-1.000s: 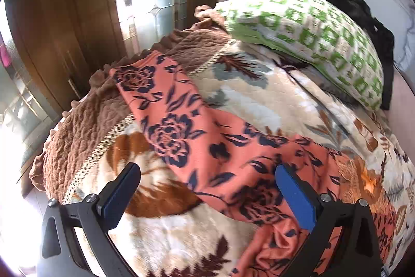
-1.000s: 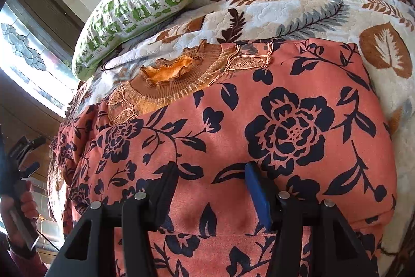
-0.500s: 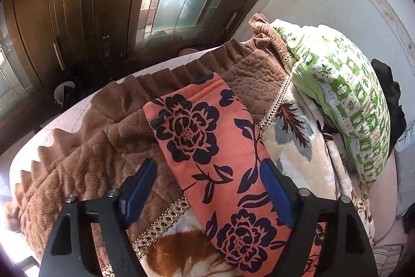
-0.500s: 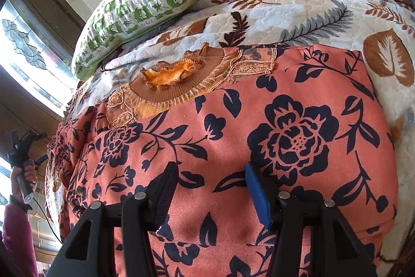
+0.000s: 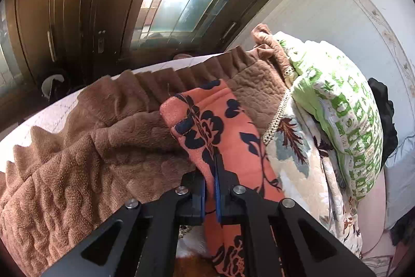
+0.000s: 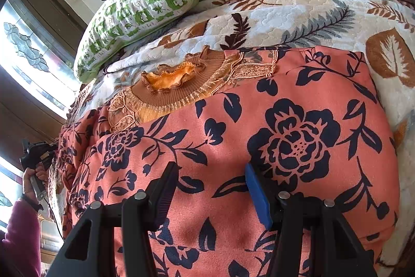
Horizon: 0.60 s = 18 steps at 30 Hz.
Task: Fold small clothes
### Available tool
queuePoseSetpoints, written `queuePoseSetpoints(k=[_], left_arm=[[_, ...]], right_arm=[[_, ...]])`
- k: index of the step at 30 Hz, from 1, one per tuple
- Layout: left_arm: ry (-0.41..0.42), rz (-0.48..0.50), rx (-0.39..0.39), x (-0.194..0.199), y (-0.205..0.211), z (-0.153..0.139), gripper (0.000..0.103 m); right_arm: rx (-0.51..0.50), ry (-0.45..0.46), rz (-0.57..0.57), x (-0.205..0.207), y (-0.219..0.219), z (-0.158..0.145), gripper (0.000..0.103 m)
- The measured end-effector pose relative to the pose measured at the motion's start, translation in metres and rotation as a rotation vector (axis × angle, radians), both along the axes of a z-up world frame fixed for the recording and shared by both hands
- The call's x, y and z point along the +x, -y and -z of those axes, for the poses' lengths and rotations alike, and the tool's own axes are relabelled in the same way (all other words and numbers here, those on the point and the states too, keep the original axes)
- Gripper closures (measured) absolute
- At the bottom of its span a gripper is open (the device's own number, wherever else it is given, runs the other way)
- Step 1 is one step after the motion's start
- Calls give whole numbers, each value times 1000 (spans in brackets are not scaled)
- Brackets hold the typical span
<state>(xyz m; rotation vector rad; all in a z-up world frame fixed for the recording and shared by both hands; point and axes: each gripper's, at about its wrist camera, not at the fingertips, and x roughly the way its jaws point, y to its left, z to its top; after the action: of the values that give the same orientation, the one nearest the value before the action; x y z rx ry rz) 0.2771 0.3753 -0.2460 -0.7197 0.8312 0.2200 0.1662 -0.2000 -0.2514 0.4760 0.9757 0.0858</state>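
Left gripper (image 5: 210, 188) jaws pinched on floral sleeve (image 5: 207, 126).

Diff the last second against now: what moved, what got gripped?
The left gripper moved out along the sleeve toward its cuff and closed on it; a second ago it was open. The sleeve now bunches between its fingers over the brown blanket. The right gripper stayed open over the top's body; pillow unmoved.
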Motion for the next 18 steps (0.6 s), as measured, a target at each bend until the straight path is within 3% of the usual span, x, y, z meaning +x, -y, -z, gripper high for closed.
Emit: queuePoseSetpoints(k=[8,13,18], left_arm=[[134,161,129,-12,81,-88,98],[250,321,192,-37,164,-144,98],[301,496,253,-72,255,-180,98]], right_arm=[[71,79,35,-9,9,-17,45],[112,118,62,-17,19,-30,45],[145,167,87,-30,35,-49,45]])
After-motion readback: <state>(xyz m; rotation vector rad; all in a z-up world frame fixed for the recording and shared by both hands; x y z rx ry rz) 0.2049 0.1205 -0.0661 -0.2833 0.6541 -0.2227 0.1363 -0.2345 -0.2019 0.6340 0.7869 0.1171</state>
